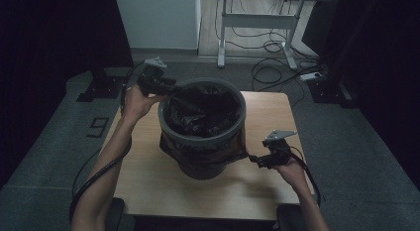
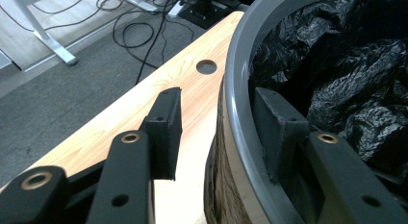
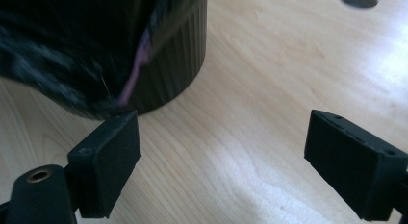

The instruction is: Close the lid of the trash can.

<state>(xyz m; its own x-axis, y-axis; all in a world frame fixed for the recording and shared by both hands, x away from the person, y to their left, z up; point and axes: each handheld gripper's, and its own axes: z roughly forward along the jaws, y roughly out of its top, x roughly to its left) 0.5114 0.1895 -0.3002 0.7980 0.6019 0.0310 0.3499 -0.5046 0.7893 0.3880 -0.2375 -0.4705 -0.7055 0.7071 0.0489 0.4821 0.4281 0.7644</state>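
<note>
Apparently liner-fitting step: left gripper (image 1: 166,88) jaws spread astride bin (image 1: 200,142) rim; right gripper (image 1: 253,159) agape beside bag (image 1: 203,112) skirt. Next: pinch, tug down.

Grey bin (image 1: 202,137) with a dark ribbed wall; crinkled glossy black bag (image 1: 203,109) inside it, a pink strip (image 3: 131,77) along the bag's hanging edge. Pale wood-grain table (image 1: 267,117). Black grippers, left (image 1: 166,88) and right (image 1: 253,159), each with a grey plate on top. Grey carpet (image 1: 356,142); white desk legs (image 1: 223,23)
</note>
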